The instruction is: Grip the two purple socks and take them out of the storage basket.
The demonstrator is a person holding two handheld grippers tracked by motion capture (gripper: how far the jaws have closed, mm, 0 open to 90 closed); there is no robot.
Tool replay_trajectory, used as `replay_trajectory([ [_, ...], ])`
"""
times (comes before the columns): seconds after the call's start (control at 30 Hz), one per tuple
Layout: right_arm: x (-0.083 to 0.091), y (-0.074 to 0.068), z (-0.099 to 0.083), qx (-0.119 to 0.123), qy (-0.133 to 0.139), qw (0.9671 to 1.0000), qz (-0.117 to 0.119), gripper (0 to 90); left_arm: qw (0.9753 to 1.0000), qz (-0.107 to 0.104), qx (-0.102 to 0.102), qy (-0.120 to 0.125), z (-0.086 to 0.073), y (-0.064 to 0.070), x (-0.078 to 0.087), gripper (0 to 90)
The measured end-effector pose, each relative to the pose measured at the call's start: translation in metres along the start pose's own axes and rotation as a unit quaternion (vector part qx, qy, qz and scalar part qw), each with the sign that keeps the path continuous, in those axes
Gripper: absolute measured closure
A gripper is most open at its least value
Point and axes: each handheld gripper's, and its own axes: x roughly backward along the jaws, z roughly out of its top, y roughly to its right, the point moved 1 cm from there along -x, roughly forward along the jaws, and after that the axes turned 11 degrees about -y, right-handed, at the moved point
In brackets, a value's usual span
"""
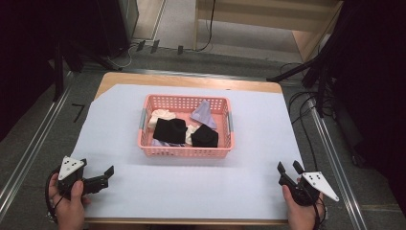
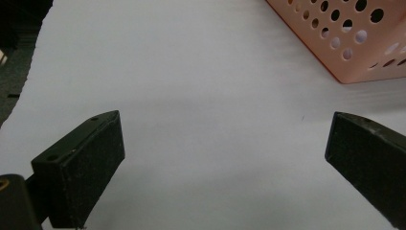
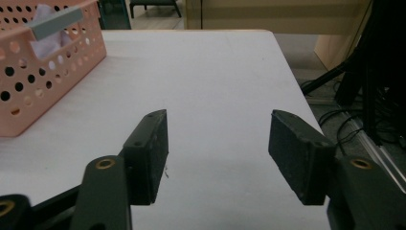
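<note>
the left gripper (image 1: 106,173) sits at the near left corner of the table, held in the person's left hand (image 1: 72,201), its two black jaws spread wide apart with nothing between them; in the left gripper view (image 2: 225,158) the jaws frame only bare white sheet (image 2: 182,72), with a corner of the pink basket (image 2: 354,43) up at the top right, well apart from them. the right gripper (image 1: 288,168) is at the near right corner, held in the right hand (image 1: 301,211), jaws also parted and empty; in the right gripper view (image 3: 218,148) they hover over plain sheet (image 3: 206,67), with the basket's perforated side and its grey handle (image 3: 55,21) off to the upper left. both grippers carry a grey three-cornered plate on top and are low over the table; i cannot tell whether they touch it. between them and farther back, the pink basket (image 1: 186,152) stands in the middle of the white sheet (image 1: 191,191) that covers the wooden table (image 1: 143,79). inside it lie small folded cloths: two black pieces (image 1: 170,130) toward the front, a cream piece (image 1: 160,116) at the back left, a lavender piece (image 1: 203,114) at the back right leaning up toward the rim, and a bit of pale purple at the front left under the black. dark cables (image 1: 306,108) trail on the floor to the right of the table.
</note>
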Motion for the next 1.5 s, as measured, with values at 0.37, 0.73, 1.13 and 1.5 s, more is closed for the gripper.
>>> replay_trajectory([
  [0.37,0.010,-0.033,0.022,-0.007,0.039,0.9984,0.040,46.6,1.0000,-0.001,-0.001,0.001,0.000,-0.001,0.000,0.5],
  [0.73,0.005,-0.084,0.052,0.032,0.009,0.9960,0.082,50.4,1.0000,0.000,-0.001,0.000,0.000,-0.001,0.000,0.5],
  [1.13,-0.016,-0.140,0.077,0.060,-0.014,0.9901,0.126,55.4,1.0000,-0.004,0.002,0.000,0.000,-0.001,-0.001,0.5],
  [1.5,-0.041,-0.185,0.087,0.076,-0.051,0.9838,0.154,58.0,1.0000,-0.005,0.004,-0.002,0.000,-0.001,-0.001,0.5],
])
